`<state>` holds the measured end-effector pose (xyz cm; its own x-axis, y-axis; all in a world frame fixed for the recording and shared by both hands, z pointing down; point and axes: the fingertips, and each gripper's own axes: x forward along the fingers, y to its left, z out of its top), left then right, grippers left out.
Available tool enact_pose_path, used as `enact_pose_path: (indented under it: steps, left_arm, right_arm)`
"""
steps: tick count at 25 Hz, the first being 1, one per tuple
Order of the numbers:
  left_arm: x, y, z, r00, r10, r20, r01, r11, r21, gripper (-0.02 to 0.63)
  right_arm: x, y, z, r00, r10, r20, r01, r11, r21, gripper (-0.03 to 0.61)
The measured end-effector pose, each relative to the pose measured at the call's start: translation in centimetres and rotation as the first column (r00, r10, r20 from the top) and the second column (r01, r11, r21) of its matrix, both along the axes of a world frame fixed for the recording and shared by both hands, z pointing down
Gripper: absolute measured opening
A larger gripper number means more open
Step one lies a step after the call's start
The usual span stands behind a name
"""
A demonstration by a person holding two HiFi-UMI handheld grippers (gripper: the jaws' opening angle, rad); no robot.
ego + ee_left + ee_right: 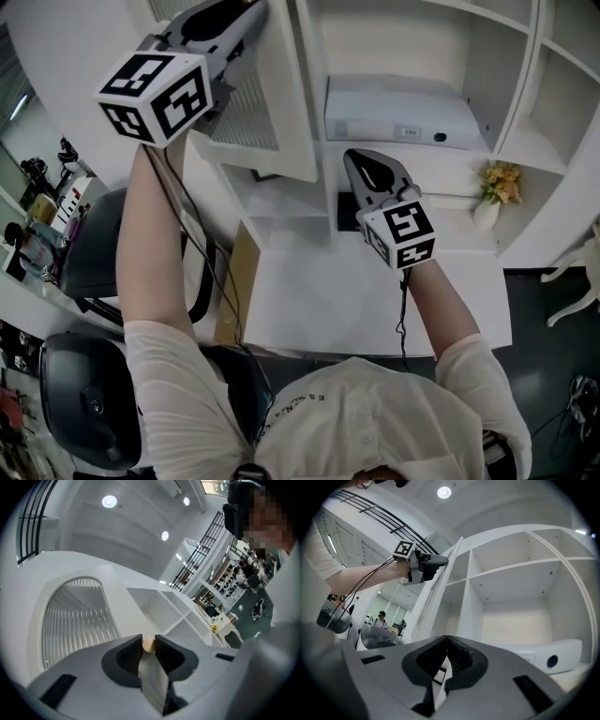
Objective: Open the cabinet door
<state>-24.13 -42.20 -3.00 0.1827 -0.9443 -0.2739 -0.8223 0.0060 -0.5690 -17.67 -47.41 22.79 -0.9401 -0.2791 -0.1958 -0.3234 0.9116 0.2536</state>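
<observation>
The white cabinet door [272,103] with a ribbed glass panel [75,616] stands swung out from the shelf unit. My left gripper [246,19] is raised at the door's free edge. In the left gripper view, a small round wooden knob [148,645] sits pinched between its pads, so the left gripper [149,640] is shut on it. The right gripper view shows that same left gripper [436,560] at the edge of the door [433,602]. My right gripper [361,161] hovers lower, in front of the open shelves. The right gripper [446,641] is shut with nothing in it.
A white box-shaped device [398,112] lies on the exposed shelf, also in the right gripper view [553,656]. A small vase of yellow flowers [497,187] stands in the compartment to the right. A white desk top [356,291] lies below. Black chairs [84,244] stand at the left.
</observation>
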Motion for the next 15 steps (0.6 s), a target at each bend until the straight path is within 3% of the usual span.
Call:
enact_pose_path:
  steps: [15]
  left_arm:
    - [0.3,7.0,0.0,0.987,0.15,-0.054,-0.152,0.988,-0.028,0.087]
  right_arm:
    - [0.6,5.1,-0.4,0.997,0.072,0.006,-0.072,0.997,0.007,0.015]
